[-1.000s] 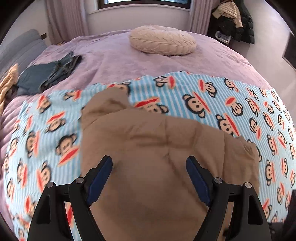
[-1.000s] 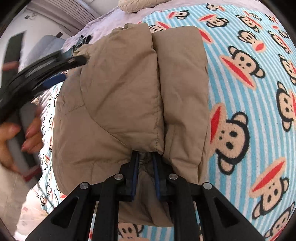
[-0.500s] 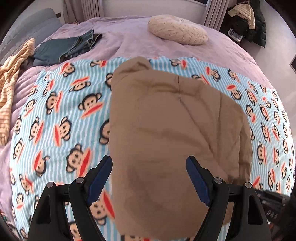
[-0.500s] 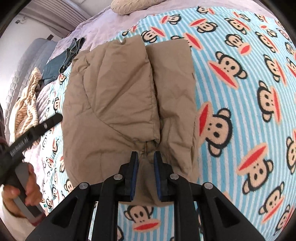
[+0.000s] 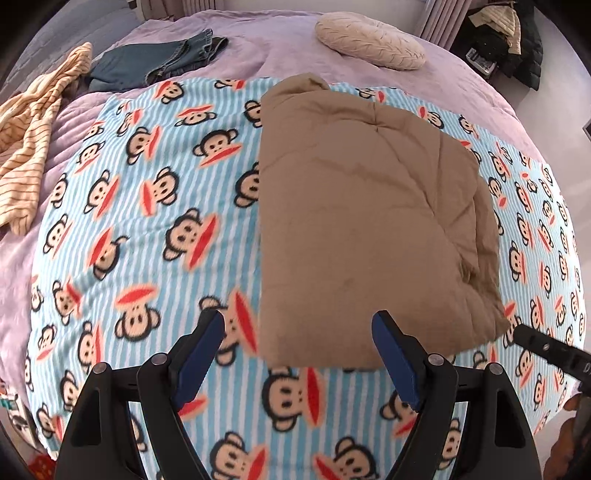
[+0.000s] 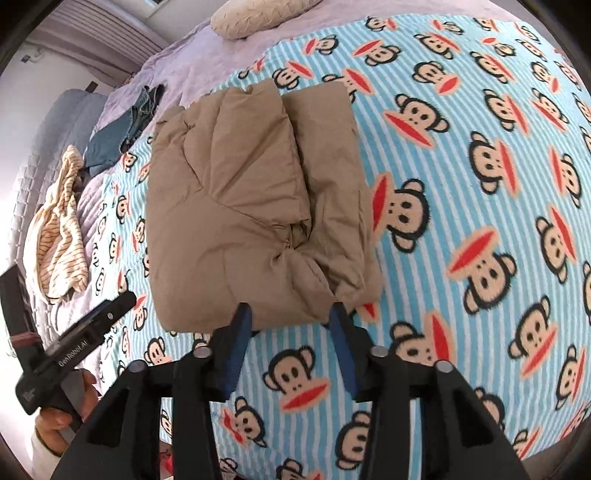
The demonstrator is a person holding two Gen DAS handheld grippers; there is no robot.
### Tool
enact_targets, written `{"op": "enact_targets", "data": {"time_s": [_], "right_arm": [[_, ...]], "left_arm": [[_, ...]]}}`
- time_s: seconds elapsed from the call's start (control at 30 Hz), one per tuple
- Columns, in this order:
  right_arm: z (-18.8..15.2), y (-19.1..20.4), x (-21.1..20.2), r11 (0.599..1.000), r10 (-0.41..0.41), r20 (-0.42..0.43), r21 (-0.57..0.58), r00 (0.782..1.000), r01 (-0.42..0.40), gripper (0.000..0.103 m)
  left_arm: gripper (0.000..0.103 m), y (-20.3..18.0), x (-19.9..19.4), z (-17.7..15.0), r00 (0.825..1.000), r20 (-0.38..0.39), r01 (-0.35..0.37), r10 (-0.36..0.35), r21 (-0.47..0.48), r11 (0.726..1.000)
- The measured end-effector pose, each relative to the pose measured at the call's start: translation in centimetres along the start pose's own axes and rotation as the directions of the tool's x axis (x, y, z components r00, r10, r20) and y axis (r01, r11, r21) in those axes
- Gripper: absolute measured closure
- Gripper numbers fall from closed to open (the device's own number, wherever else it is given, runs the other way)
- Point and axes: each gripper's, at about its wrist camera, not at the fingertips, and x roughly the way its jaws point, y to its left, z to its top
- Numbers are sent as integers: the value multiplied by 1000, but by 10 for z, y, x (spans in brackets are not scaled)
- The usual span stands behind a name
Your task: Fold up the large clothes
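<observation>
Home bedroom, bed (image 5: 461,85), pillow (image 5: 369,40), curtains (image 5: 436,18)

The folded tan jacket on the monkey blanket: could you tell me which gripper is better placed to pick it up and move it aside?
Probably right. The right gripper hangs just off the tan jacket's near edge, jaws opening, nothing between them. The left gripper is open, half over bare monkey blanket.

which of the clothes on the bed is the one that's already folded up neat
The tan padded garment, a compact bundle on the monkey-print blanket. The striped garment lies crumpled and the jeans only loosely piled.
</observation>
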Motion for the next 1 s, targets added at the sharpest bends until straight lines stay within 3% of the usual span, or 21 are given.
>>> {"op": "enact_targets", "data": {"time_s": [0.3, 0.37, 0.57, 0.77, 0.9, 1.0], "right_arm": [[-4, 3, -16, 1000, 1, 4, -28, 1000, -1, 55], [-4, 5, -21, 999, 6, 9, -45, 1000, -5, 55], [-4, 5, -42, 996, 11, 21, -86, 1000, -9, 55], [-5, 8, -72, 988, 1, 59, -152, 998, 8, 40], [-7, 10, -91, 981, -4, 98, -193, 995, 23, 22], [-10, 12, -102, 975, -11, 126, -218, 992, 38, 18]], "left_arm": [[20, -8, -20, -17, 1000, 18, -5, 5, -26, 1000], [0, -13, -26, -19, 999, 33, -11, 12, -25, 1000], [0, -31, -53, -24, 997, 73, -19, 22, -43, 999], [0, -51, -84, -33, 993, 111, -24, 32, -75, 997], [0, -62, -104, -43, 989, 134, -45, 56, -87, 995], [0, -66, -120, -50, 985, 152, -64, 79, -103, 993]]}}
